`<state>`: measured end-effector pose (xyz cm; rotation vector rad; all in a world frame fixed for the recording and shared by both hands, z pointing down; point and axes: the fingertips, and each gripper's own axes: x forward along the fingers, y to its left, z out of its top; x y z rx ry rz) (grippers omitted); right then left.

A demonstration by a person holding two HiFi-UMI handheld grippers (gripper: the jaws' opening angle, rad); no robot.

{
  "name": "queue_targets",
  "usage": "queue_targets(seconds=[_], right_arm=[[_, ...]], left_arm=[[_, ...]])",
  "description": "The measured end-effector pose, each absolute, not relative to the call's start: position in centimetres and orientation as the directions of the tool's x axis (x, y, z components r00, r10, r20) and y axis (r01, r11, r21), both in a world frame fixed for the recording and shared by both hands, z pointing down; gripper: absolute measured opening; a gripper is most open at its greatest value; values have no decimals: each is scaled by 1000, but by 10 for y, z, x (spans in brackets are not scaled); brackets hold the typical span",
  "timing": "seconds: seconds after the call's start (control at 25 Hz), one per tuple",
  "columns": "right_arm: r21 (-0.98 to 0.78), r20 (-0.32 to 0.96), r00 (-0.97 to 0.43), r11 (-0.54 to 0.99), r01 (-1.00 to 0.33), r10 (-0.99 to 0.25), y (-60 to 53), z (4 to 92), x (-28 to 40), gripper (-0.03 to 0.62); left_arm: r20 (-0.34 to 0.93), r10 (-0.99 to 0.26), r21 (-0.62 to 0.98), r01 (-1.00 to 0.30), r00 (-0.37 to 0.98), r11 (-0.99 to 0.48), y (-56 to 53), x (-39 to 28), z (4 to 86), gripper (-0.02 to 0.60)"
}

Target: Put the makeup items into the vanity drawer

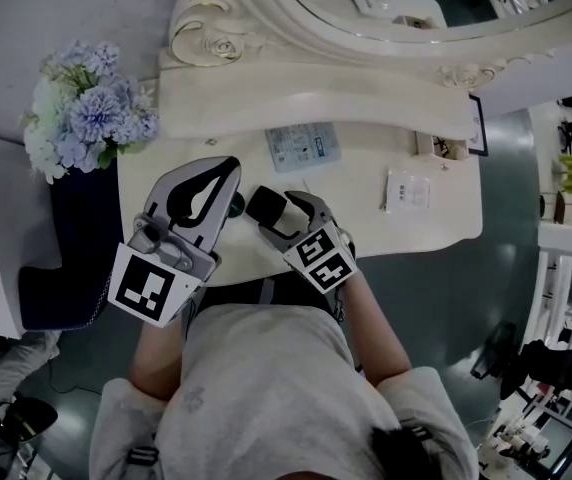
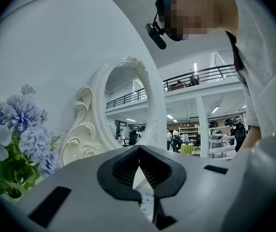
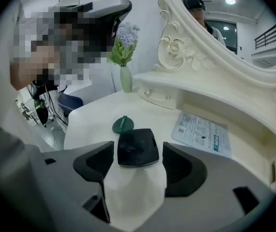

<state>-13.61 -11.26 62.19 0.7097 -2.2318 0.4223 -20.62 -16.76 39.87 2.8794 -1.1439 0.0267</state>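
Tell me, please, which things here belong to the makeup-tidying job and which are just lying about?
Job: black compact between the open right tongs, green disc, vanity drawer, perhaps the blue-printed packet.
Lying about: flowers, mirror.

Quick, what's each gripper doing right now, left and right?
Left gripper: jaws closed, nothing visibly held.
Right gripper: jaws open, black compact between them, not gripped.

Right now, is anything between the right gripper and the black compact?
Nothing visible. The compact lies on the vanity top between the right gripper's open jaws, with the pads clear of it. The green disc sits beyond it.
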Motion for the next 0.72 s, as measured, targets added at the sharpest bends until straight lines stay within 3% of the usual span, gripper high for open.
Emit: queue_targets(seconds=[0.36,0.72], right_arm=[[-69,798,-520,811,-581,-305,-108,647,-137,301],[-25,802,-501,820,-572,-325,-110,647,-139,301]], left_arm=[[38,-687,35,-688,726,-725,-173,-208,402,14],[39,-682,49,-683,730,-728,-178,-204,405,14]])
